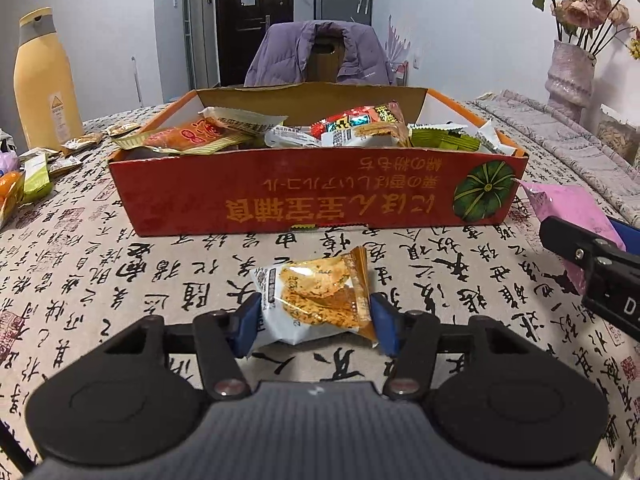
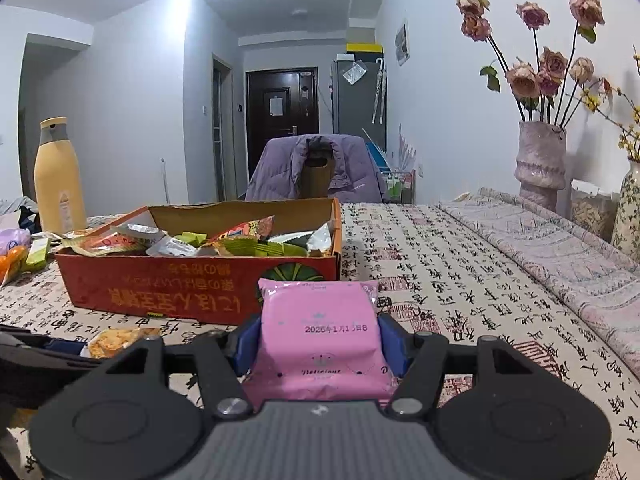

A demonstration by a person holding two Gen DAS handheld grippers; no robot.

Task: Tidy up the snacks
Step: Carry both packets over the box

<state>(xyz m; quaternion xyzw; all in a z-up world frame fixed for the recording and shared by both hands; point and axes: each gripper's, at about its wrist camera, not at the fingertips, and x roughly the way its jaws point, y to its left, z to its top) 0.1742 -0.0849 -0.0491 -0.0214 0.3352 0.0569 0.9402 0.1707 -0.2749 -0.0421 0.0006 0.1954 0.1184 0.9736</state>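
A red cardboard box (image 1: 320,196) holding several snack packets stands mid-table; it also shows in the right wrist view (image 2: 192,284). My left gripper (image 1: 316,320) is shut on an orange cracker packet (image 1: 316,300), low over the tablecloth in front of the box. My right gripper (image 2: 320,340) is shut on a pink snack packet (image 2: 320,336), held near the box's right front corner. The pink packet (image 1: 572,216) and the right gripper's body show at the right edge of the left wrist view. The cracker packet (image 2: 120,340) shows at lower left of the right wrist view.
A yellow bottle (image 1: 44,80) and loose snack packets (image 1: 36,172) lie at the table's left. A chair with a purple jacket (image 1: 320,56) stands behind the table. Vases with dried roses (image 2: 540,160) and a folded quilt (image 2: 560,248) are on the right.
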